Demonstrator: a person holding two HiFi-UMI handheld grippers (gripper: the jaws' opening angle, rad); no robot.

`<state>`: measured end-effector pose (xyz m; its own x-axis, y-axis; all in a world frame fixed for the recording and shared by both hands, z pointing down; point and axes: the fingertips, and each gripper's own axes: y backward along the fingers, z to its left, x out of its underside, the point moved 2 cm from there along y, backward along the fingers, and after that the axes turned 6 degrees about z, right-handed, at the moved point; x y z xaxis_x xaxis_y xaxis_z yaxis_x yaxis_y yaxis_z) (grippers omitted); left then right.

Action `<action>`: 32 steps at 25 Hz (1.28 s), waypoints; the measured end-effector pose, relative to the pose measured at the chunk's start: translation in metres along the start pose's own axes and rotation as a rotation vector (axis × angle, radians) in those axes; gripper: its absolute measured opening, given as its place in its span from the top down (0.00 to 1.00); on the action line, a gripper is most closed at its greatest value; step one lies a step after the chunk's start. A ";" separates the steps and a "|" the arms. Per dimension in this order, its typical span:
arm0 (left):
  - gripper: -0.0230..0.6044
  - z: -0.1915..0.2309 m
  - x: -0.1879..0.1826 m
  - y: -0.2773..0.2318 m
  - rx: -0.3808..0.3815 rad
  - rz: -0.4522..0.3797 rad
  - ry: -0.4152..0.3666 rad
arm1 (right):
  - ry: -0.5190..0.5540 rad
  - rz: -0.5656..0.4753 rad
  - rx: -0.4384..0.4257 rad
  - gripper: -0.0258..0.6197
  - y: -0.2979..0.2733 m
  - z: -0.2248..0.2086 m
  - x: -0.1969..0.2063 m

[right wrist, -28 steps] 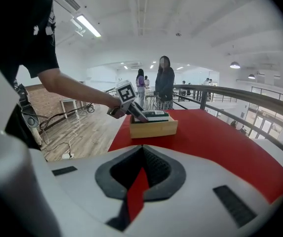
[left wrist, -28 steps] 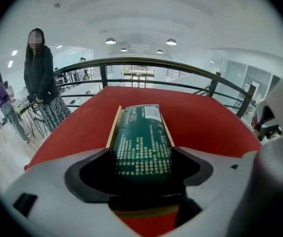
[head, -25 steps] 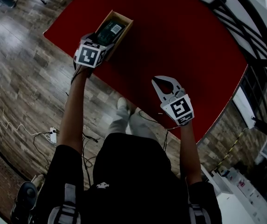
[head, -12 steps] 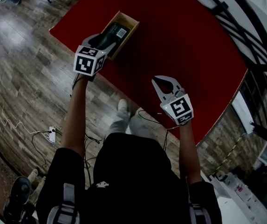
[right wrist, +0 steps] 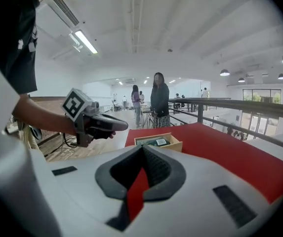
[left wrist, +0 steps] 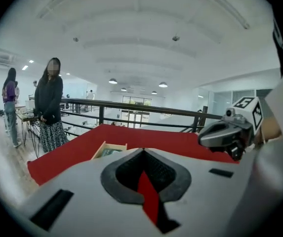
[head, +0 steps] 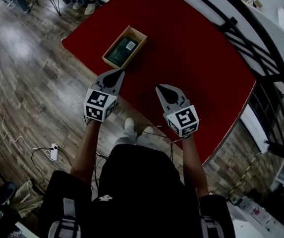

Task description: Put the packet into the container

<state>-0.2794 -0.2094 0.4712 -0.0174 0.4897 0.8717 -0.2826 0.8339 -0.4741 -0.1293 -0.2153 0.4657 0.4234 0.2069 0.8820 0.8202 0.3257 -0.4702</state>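
The packet (head: pixel 123 48) is seen lying inside the open box (head: pixel 138 30) on the red desk (head: pixel 196 58). It is just ahead of the fingers of the left gripper (head: pixel 117 73) and clear of their tips. Those fingers have just been closing and are clenched together, with nothing caught between them. The fingers of the right gripper (head: pixel 160 89) are likewise clenched on nothing. They are held beside the left ones over the desk's near edge, with the box farther ahead of them.

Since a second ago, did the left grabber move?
Yes. The left gripper pulled back off the box, across the table toward the person; jaws just closed, empty.
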 end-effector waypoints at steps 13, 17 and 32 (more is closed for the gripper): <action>0.95 -0.085 -0.014 0.081 0.065 -0.225 0.024 | -0.072 -0.168 0.004 0.92 0.042 0.032 -0.033; 0.95 -0.100 -0.022 0.093 0.065 -0.246 0.000 | -0.051 -0.199 -0.022 0.92 0.052 0.044 -0.045; 0.95 -0.110 -0.028 0.104 0.061 -0.306 -0.002 | -0.072 -0.234 -0.030 0.92 0.067 0.054 -0.047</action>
<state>-0.2030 -0.1084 0.3839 0.0758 0.2173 0.9732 -0.3324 0.9256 -0.1808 -0.1153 -0.1539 0.3911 0.1929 0.1946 0.9617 0.9044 0.3450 -0.2512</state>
